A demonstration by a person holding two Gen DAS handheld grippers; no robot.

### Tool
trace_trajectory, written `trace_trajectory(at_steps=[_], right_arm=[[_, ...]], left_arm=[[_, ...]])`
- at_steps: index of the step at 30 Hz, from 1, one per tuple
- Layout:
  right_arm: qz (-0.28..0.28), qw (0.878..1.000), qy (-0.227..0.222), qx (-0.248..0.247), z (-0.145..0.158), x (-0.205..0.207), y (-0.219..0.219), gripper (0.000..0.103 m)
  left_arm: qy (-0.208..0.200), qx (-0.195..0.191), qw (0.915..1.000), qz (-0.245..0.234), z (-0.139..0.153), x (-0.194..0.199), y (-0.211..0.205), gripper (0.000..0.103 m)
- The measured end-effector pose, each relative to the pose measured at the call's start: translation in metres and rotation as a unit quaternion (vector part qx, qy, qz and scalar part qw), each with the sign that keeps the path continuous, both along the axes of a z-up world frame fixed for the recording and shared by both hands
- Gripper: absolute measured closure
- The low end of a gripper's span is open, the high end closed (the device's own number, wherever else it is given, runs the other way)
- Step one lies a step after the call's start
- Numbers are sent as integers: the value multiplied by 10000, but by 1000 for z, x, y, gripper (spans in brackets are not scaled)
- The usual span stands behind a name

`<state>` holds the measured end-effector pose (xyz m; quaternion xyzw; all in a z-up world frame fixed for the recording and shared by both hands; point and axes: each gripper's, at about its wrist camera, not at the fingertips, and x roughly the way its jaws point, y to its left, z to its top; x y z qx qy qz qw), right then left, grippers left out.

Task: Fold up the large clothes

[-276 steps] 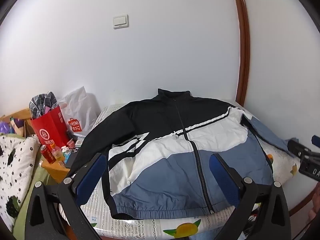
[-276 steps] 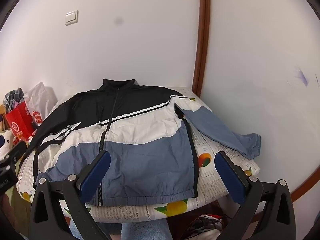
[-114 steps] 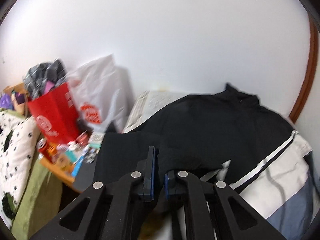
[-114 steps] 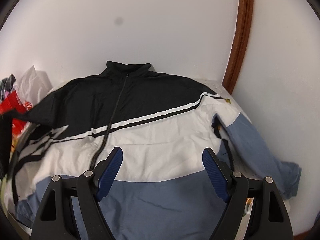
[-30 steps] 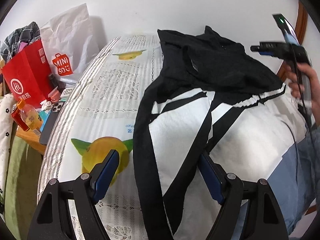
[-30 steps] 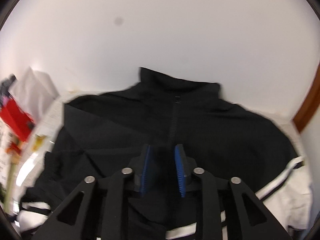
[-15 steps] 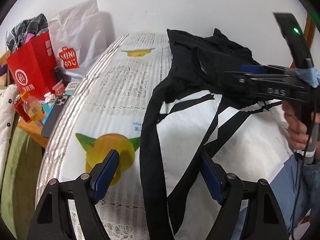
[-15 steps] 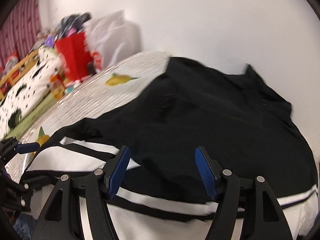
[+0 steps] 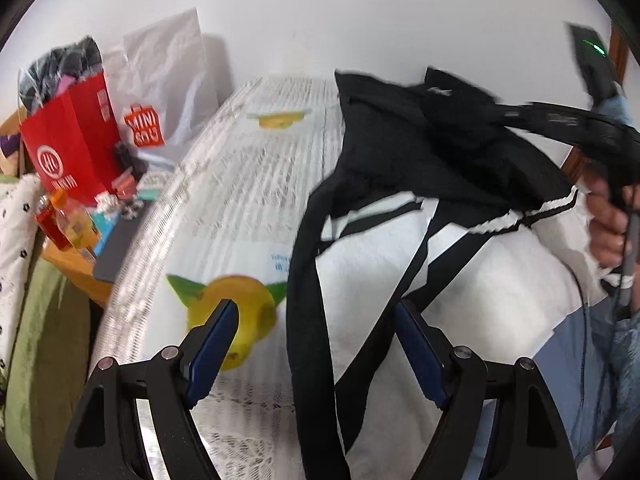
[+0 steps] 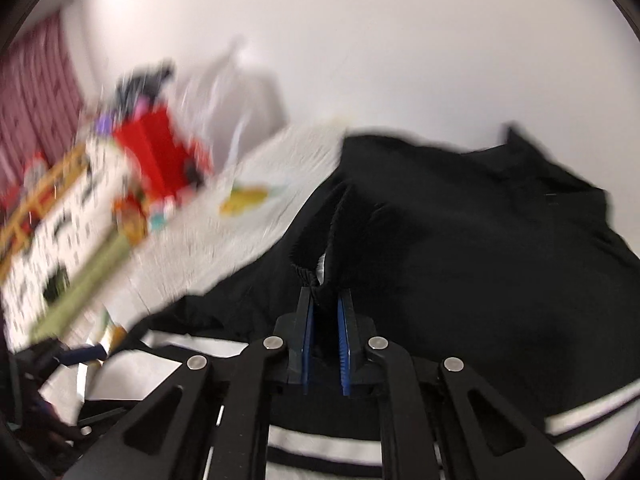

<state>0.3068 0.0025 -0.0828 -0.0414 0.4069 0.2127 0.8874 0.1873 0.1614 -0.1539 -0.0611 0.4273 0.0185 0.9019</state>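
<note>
The black, white and blue-grey windbreaker jacket (image 9: pixel 460 248) lies on the bed, on the white patterned bedsheet with fruit prints (image 9: pixel 240 208), its left sleeve already turned in across the chest so the black bands cross the white panel. My right gripper (image 10: pixel 325 320) is closing on a bunched black cuff or fold (image 10: pixel 316 268) near the shoulder; the cloth sits between my blue pads and they are nearly together, pinching it. My left gripper (image 9: pixel 316 344) hangs over the lower edge of the folded sleeve with its jaws wide apart and nothing in them, fabric below but not touched.

I judge this step to be tidying the folded sleeve. To do it well I should hold only the sleeve layer, not the body panel beneath, lift just enough to free it, and lay it flat along the jacket's length without dragging the chest out of line.

Beyond the bed edge stand a red paper shopping bag (image 9: pixel 68 140) and a white plastic bag (image 9: pixel 160 80), against the white wall.
</note>
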Motion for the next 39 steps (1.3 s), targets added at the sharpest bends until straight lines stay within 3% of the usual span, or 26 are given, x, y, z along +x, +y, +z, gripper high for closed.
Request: trace_trajectory(at_steps=[4, 8, 12, 15, 16, 19, 22, 27, 30, 33, 35, 39], right_arm=[[-837, 9946, -566, 232, 47, -22, -83, 93], [-1728, 9813, -795, 305, 71, -46, -180, 93], [-2314, 9686, -825, -391, 63, -64, -252, 86], [-2820, 9553, -485, -741, 43, -78, -302, 85], [-2942, 9517, -366, -801, 37, -86, -318, 80], [-3082, 9458, -426, -930, 34, -106, -334, 79], [-2999, 9473, -525, -991, 38, -118, -340, 72], [-2928, 9468, -658, -1161, 41, -128, -324, 68], [-3053, 9451, -561, -1026, 39, -137, -325, 57], [-3324, 9334, -545, -1236, 38, -166, -338, 52], [-3598, 9213, -533, -1373, 37, -188, -352, 35], [-4020, 9022, -279, -1541, 27, -243, -390, 25]], left_arm=[[-187, -136, 9997, 69, 16, -6, 1, 25], [-269, -139, 9995, 97, 24, -5, -6, 25], [-246, -42, 9997, 25, 25, -3, -21, 25], [-150, 75, 9999, 3, 25, -2, -32, 25], [-150, 72, 9999, -27, 26, -2, -34, 25], [-141, 141, 9998, -43, 29, 0, -41, 25], [-127, 131, 9998, -114, 34, 0, -49, 25], [-232, 290, 9991, -179, 45, -3, -62, 25], [-265, 258, 9990, -238, 50, -5, -66, 25], [-359, 339, 9983, -309, 56, -5, -73, 25], [-332, 258, 9983, -391, 58, -3, -79, 25], [-343, 10, 9978, -564, 64, -1, -90, 25]])
